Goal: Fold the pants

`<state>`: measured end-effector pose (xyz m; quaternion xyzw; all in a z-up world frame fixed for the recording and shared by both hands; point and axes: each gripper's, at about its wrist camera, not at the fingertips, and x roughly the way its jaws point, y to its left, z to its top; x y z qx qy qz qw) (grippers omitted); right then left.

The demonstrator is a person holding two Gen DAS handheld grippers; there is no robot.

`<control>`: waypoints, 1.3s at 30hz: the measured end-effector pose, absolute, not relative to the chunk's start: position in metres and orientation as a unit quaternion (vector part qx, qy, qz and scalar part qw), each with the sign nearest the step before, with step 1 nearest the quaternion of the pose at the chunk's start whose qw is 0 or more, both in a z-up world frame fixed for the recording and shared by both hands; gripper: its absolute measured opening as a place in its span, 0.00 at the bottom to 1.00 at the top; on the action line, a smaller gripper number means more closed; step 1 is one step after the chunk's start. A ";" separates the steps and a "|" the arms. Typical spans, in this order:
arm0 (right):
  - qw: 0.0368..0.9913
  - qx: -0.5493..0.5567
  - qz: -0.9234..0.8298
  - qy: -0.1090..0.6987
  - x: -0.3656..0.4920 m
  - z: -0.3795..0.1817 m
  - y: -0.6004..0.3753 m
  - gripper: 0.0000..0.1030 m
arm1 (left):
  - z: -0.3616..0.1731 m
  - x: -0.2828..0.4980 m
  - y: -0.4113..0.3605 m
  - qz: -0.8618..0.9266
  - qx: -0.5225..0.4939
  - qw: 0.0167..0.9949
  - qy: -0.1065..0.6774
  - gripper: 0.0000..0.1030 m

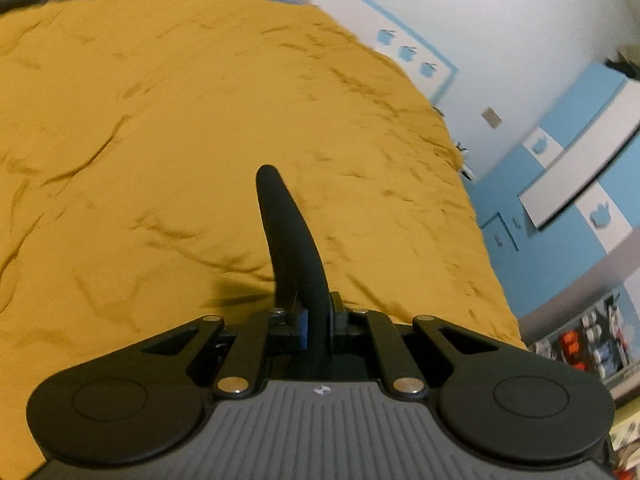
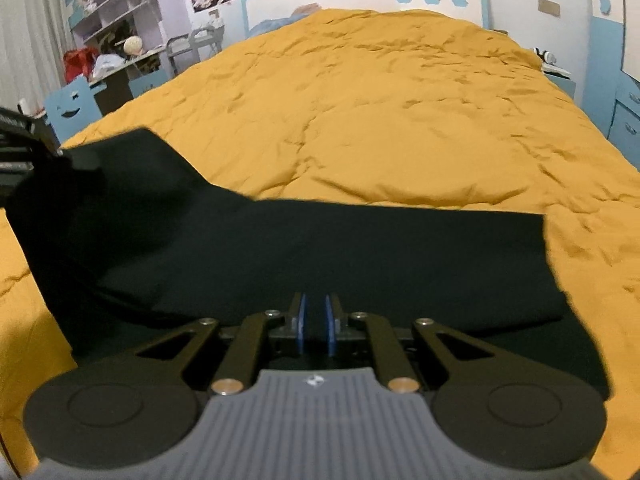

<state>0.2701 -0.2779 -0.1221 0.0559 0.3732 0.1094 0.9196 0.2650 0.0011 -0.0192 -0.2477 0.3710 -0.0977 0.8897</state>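
The black pants [image 2: 320,248] lie across the near part of the yellow bedspread [image 2: 380,112], one part lifted at the left. My right gripper [image 2: 315,320] is shut on the near edge of the pants; its blue pads [image 2: 301,322] show a narrow gap with black cloth between them. My left gripper [image 1: 316,320] is shut on a fold of the pants [image 1: 288,240], which sticks up as a thin black strip over the bedspread [image 1: 160,120]. The left gripper also shows at the left edge of the right wrist view [image 2: 24,148], holding the raised corner.
A white and blue headboard [image 2: 360,0] stands at the far end. A desk, a blue chair [image 2: 74,108] and shelves [image 2: 112,8] are on the left. Blue cabinets [image 1: 568,168] and a nightstand [image 2: 556,76] are on the right.
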 end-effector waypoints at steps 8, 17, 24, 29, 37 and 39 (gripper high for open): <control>0.920 0.077 0.102 0.371 0.260 -0.104 -0.344 0.05 | 0.016 0.276 -0.090 -0.116 -0.188 0.898 0.382 0.08; 0.912 0.131 0.089 0.378 0.245 -0.112 -0.410 0.05 | -0.002 0.293 -0.198 -0.159 -0.125 0.889 0.411 0.08; 0.903 0.170 0.089 0.385 0.236 -0.126 -0.433 0.05 | -0.054 0.300 -0.243 -0.192 -0.122 0.850 0.475 0.08; 0.899 0.182 0.098 0.387 0.235 -0.128 -0.433 0.05 | -0.083 0.303 -0.250 -0.197 -0.141 0.823 0.513 0.09; 0.897 0.183 0.107 0.388 0.241 -0.118 -0.430 0.09 | -0.082 0.314 -0.252 -0.246 -0.111 0.774 0.573 0.20; 0.895 0.189 0.110 0.390 0.243 -0.115 -0.432 0.09 | -0.074 0.316 -0.245 -0.268 -0.107 0.761 0.581 0.21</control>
